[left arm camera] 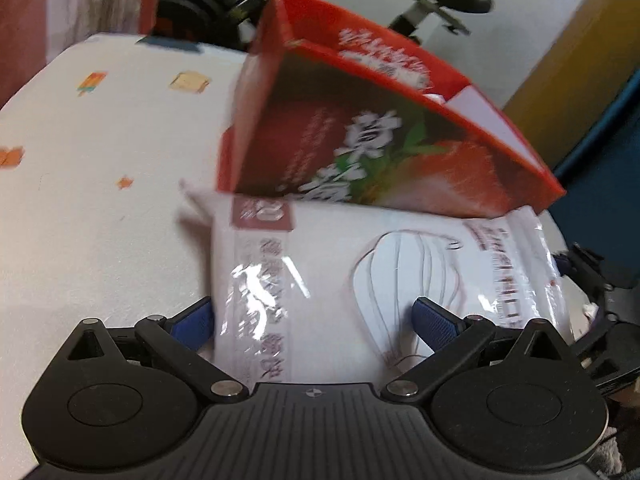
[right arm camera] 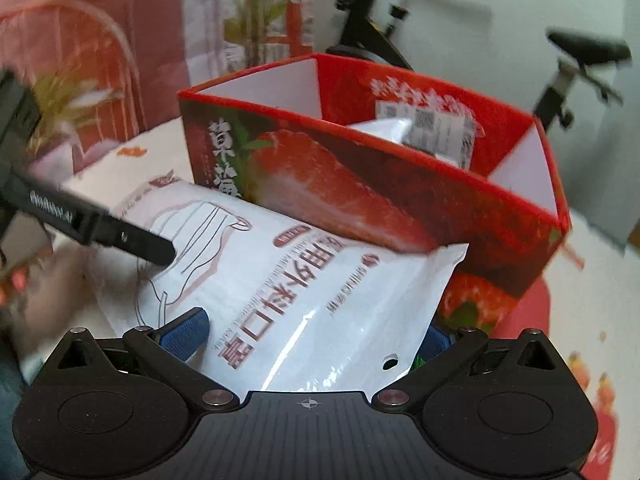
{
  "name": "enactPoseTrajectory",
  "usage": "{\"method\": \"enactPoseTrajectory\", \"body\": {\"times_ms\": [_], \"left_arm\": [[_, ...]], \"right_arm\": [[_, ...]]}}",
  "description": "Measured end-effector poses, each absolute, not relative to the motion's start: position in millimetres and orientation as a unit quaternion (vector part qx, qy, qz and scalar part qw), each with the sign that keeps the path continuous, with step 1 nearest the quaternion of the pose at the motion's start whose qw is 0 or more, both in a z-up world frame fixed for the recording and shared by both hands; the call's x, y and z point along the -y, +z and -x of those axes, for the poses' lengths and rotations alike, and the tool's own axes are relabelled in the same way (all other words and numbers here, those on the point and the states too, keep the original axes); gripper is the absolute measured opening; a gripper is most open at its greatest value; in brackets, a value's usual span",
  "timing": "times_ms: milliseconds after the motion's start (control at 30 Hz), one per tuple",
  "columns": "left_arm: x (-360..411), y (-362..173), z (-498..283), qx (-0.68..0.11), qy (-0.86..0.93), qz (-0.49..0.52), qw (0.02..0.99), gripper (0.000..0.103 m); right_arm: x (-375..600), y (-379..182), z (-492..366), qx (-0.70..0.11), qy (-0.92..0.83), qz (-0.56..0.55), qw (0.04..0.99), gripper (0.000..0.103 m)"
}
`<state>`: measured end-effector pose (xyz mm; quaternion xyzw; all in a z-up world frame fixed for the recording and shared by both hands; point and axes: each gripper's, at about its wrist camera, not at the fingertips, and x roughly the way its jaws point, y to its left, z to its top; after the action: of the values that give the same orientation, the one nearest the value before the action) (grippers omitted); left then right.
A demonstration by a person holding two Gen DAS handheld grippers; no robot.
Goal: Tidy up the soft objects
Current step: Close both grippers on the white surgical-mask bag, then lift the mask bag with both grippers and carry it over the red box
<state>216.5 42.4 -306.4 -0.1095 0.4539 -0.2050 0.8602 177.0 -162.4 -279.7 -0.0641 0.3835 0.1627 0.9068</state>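
A white plastic pack of face masks [left arm camera: 384, 280] lies flat in front of a red strawberry-print box [left arm camera: 360, 120]. My left gripper [left arm camera: 316, 320] has its blue pads on either side of one end of the pack, jaws wide. My right gripper [right arm camera: 312, 332] stands the same way at the other end of the pack [right arm camera: 304, 280], its right pad half hidden under the pack. The left gripper's finger [right arm camera: 120, 236] shows above the pack in the right wrist view. The box [right arm camera: 380, 184] is open on top and holds another white packet [right arm camera: 424, 132].
The table [left arm camera: 80, 200] has a white cloth with small orange prints. An exercise bike [right arm camera: 560, 60] stands behind the table. A potted plant [right arm camera: 248, 20] and red panels are at the far left in the right wrist view.
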Motion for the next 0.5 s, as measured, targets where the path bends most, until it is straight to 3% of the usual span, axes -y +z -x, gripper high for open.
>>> {"method": "enactPoseTrajectory", "body": {"times_ms": [33,100,167,233,400,500], "left_arm": [[-47,-308,-217,-0.456,-0.204,0.119,0.858,0.103],[-50,-310,-216,-0.454,-0.207,0.129,0.857,0.101],[-49,-312,-213,-0.452,-0.213,0.127,0.857,0.100],[-53,-313,-211,-0.450,-0.212,0.133,0.857,0.090],[-69,-311,-207,-0.440,-0.205,0.165,0.859,0.070],[-75,-304,-199,-0.427,-0.207,0.167,0.864,0.067]], "right_arm": [[167,-280,-178,-0.389,0.164,0.047,0.905,0.101],[175,-281,-182,-0.409,0.164,0.017,0.898,0.079],[179,-281,-185,-0.416,0.161,-0.006,0.895,0.071],[178,-278,-187,-0.415,0.160,-0.007,0.895,0.061],[172,-276,-188,-0.412,0.158,0.017,0.897,0.059],[169,-269,-184,-0.400,0.161,0.029,0.902,0.059]]}}
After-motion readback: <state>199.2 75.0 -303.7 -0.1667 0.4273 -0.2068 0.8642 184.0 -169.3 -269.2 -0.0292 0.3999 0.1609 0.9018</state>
